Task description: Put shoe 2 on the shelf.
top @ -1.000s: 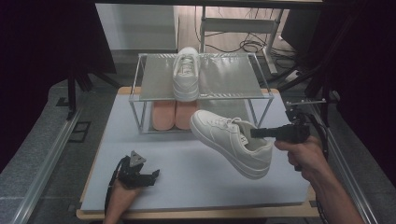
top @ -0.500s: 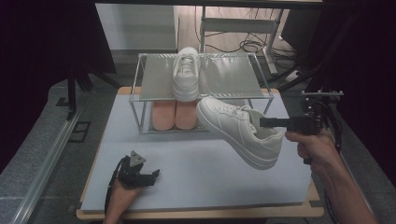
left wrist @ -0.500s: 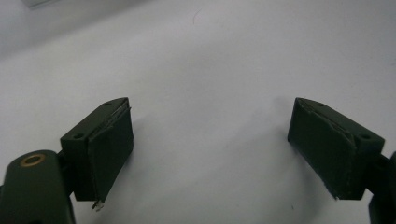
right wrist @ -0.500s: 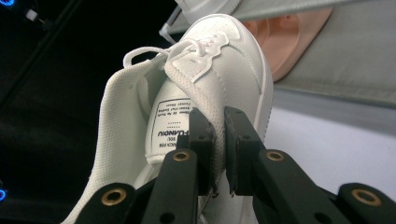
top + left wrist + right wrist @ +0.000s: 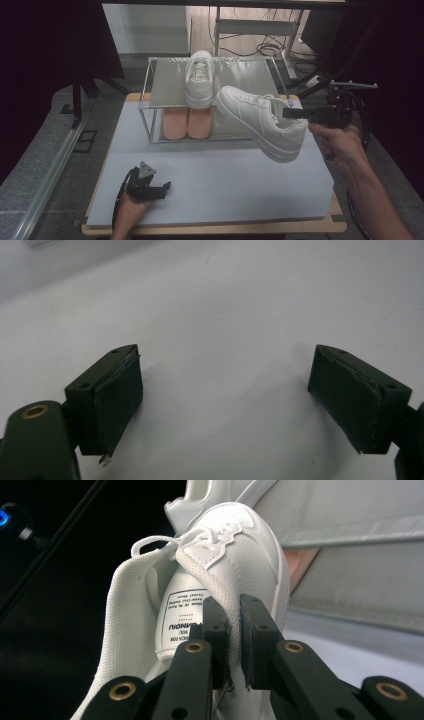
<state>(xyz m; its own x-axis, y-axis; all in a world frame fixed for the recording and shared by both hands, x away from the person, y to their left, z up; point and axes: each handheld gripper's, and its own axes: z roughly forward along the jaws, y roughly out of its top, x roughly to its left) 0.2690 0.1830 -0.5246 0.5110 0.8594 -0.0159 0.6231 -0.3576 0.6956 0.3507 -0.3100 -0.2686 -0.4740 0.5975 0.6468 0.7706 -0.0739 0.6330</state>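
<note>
A white sneaker (image 5: pixel 260 125) hangs in the air at the right, its toe pointing toward the rack's top shelf. My right gripper (image 5: pixel 290 113) is shut on the collar at the shoe's opening; the right gripper view has the jaws pinched on that white fabric edge (image 5: pixel 231 625), beside the printed tongue label. A matching white sneaker (image 5: pixel 199 80) stands on top of the clear shoe rack (image 5: pixel 230 75). My left gripper (image 5: pixel 162 189) rests open on the grey mat near the front left, with nothing between its fingers (image 5: pixel 117 400).
A pair of pink shoes (image 5: pixel 187 122) sits on the rack's lower level. The grey mat (image 5: pixel 225 175) covers a wooden table. A metal rail (image 5: pixel 50 165) runs along the left; cables and a dark stand lie behind the rack.
My right gripper has lifted the white sneaker up and back toward the rack's top shelf. The left gripper has stayed where it was.
</note>
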